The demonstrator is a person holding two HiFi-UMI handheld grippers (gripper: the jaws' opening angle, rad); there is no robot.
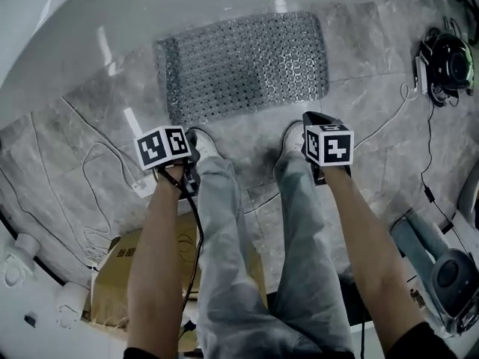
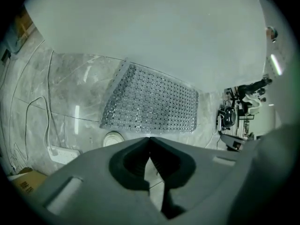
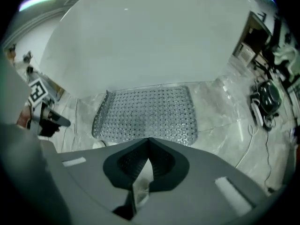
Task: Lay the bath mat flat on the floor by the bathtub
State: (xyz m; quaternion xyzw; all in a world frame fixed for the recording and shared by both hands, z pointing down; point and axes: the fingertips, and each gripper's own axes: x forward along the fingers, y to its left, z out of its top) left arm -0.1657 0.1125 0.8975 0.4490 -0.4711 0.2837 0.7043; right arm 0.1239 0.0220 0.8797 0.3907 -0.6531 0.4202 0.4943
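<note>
The bath mat, a clear grey sheet covered in round bumps, lies spread flat on the marble floor right beside the white bathtub wall. The mat also shows in the left gripper view and the right gripper view. My left gripper hovers near the mat's near left corner, its jaws closed tip to tip with nothing between them. My right gripper hangs by the near right edge, likewise shut and empty. Neither touches the mat.
The person's legs and shoes stand just short of the mat. A white cable and power strip lie at left, a cardboard box behind it. A black device with cables and a grey machine sit at right.
</note>
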